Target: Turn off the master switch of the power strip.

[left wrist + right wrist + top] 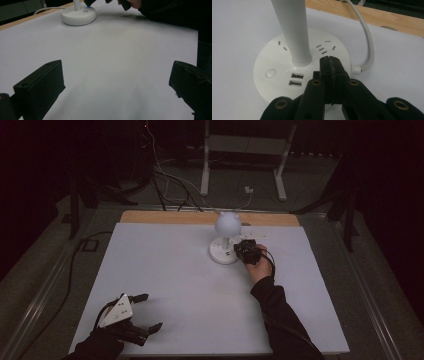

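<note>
Over the lamp base (287, 72), the clenched right tool (329, 60) is hovering empty and risking nudging the lamp sideways.

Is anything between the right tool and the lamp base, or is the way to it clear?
Nothing visible stands between them. The right tool, jaws shut, is already over the lamp base, tips just right of the white stem, beside the socket slots. The round button and USB ports lie uncovered to its left.

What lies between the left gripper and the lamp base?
Bare white table; the left gripper view shows it from the left gripper to the lamp base.
</note>
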